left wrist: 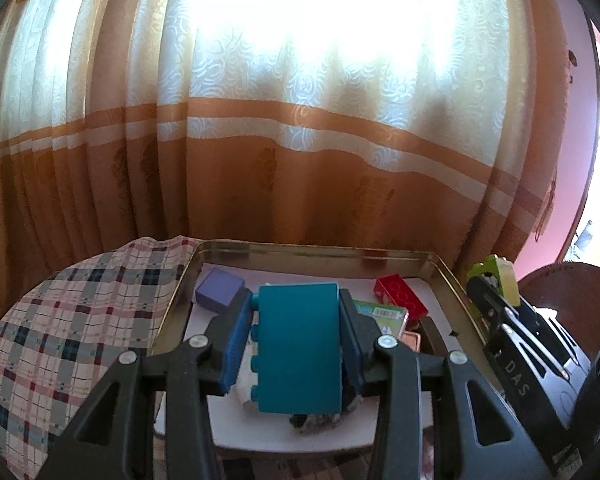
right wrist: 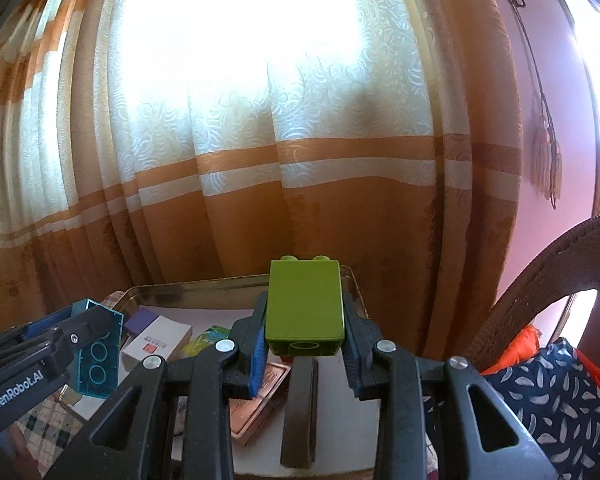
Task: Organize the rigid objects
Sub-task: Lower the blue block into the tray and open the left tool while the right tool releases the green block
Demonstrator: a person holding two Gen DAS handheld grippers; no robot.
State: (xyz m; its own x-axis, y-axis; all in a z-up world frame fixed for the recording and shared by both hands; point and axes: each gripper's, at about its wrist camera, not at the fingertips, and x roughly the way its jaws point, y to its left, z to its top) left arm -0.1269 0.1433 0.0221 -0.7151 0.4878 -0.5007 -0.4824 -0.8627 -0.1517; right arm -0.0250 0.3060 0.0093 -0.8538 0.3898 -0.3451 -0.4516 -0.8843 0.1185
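Observation:
My left gripper (left wrist: pixel 296 320) is shut on a teal toy brick (left wrist: pixel 298 344) and holds it above the metal tray (left wrist: pixel 320 249). My right gripper (right wrist: pixel 305 320) is shut on a lime green toy brick (right wrist: pixel 304 304) above the tray's right side (right wrist: pixel 204 286). The teal brick also shows in the right wrist view (right wrist: pixel 98 354), and the green brick in the left wrist view (left wrist: pixel 494 280). In the tray lie a red brick (left wrist: pixel 400 294), a purple box (left wrist: pixel 220 290), a green card box (left wrist: pixel 384 316), a copper tin (right wrist: pixel 260 400) and a dark bar (right wrist: pixel 300 408).
An orange and white curtain (left wrist: pixel 300 140) hangs close behind the tray. Plaid cloth (left wrist: pixel 72 320) lies left of the tray. A brown wicker chair back (right wrist: pixel 548 280) and dark patterned fabric (right wrist: pixel 548 400) stand at the right. A white box (right wrist: pixel 156 344) lies in the tray.

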